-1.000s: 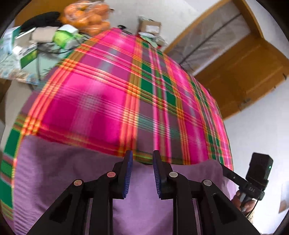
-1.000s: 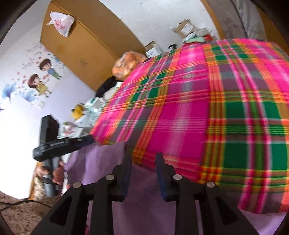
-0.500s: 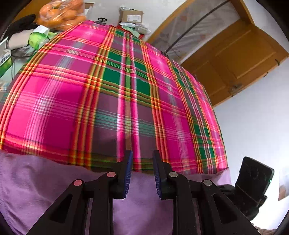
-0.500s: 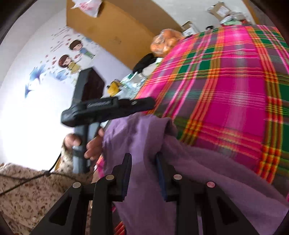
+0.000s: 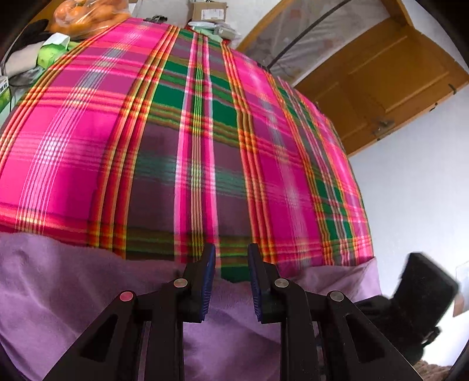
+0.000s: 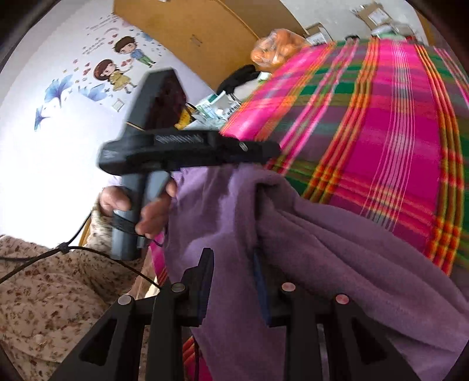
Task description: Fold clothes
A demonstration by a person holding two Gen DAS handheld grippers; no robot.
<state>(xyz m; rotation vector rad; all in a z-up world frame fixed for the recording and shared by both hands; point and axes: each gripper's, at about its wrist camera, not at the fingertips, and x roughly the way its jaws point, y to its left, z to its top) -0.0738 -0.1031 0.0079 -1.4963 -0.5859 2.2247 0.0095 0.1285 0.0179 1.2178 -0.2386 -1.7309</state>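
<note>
A purple fleece garment (image 5: 73, 278) lies along the near edge of a pink and green plaid surface (image 5: 205, 132). My left gripper (image 5: 231, 263) is shut on its edge, with fabric pinched between the fingers. In the right wrist view the garment (image 6: 351, 249) is bunched in folds and runs up between the fingers of my right gripper (image 6: 231, 269), which is shut on it. The left gripper's black body (image 6: 187, 146), held by a hand (image 6: 146, 205), sits close ahead on the left, touching the fabric. The right gripper's body (image 5: 425, 293) shows at the lower right in the left wrist view.
A bag of oranges (image 5: 85, 17), a green box (image 5: 54, 48) and a cardboard box (image 5: 206, 8) sit beyond the plaid surface's far edge. A wooden door (image 5: 381, 82) stands at right. The person's floral clothing (image 6: 44, 293) and a trailing cable (image 6: 29, 263) are at lower left.
The two grippers have drawn together. The left gripper looms much larger in the right wrist view, and the purple garment has gone from lying flat to bunched folds between them.
</note>
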